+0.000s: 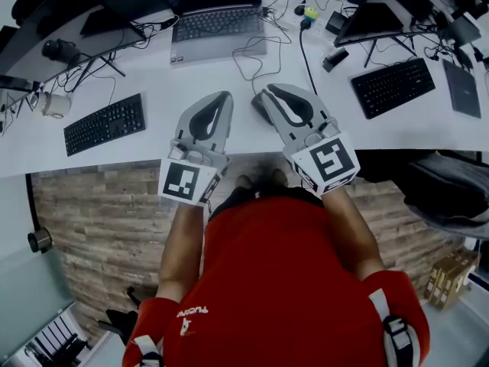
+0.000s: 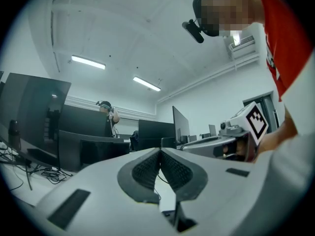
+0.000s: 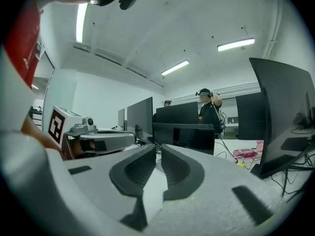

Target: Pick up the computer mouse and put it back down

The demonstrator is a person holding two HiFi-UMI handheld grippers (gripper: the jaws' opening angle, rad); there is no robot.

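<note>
1. Worktop [image 1: 229, 138], white and long, runs across the head view with monitors and loose cables at its far side.
2. Laptop [image 1: 218, 21], lid open, sits at the far middle.
3. Two black keyboards lie on it: one at the left [image 1: 105, 123], one at the right [image 1: 393, 86].
4. Left gripper [image 1: 226, 96] is held above the near edge, its fingers pressed together at the tips with nothing between them.
5. Right gripper [image 1: 264, 94] is just beside it; its fingers stand almost together (only a thin slit shows in the right gripper view) and hold nothing.
6. Computer mouse [image 1: 257, 110], dark, lies on the worktop between the two grippers, partly hidden under the right one.
</note>
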